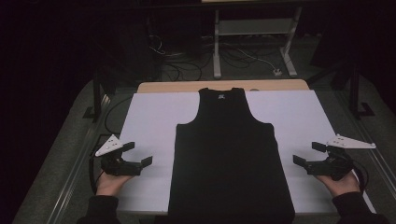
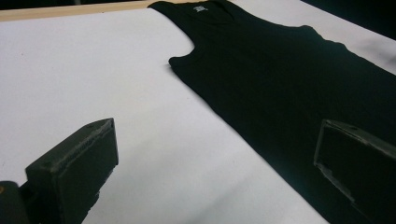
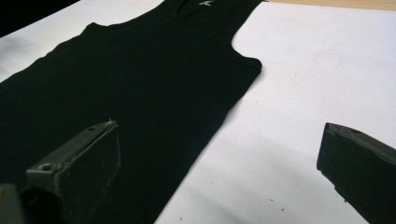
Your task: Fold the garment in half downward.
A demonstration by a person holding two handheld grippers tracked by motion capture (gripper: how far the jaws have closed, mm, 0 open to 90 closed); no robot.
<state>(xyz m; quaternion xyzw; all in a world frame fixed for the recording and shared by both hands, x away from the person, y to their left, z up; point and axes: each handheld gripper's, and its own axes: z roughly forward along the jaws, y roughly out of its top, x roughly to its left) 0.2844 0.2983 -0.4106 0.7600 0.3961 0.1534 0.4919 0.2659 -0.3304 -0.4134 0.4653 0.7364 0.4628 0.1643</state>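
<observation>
**Tank top laid flat, both grippers waiting at its sides**

I have the black tank top (image 1: 231, 158) spread flat in the middle of the frame in the high view, neck toward the top, hem hanging just over the near edge of the white sheet (image 1: 154, 116) that covers the table (image 1: 187, 86). It looks smooth, with no fold in it that I can see, so I judge the folding work has not begun; everything is left to do.

My left gripper (image 1: 140, 155) sits at the lower left of the high view, over bare white sheet and apart from the garment's side edge. Its jaws stand wide apart and grip nothing; in the left gripper view the shirt's edge runs between them, with one jaw over white and the other over black cloth.

My right gripper (image 1: 308, 154) mirrors it at the lower right, also spread wide and empty, near the opposite side edge without touching it.

From here I reckon the first step is to bring each claw in onto a side edge or shoulder strap.
</observation>
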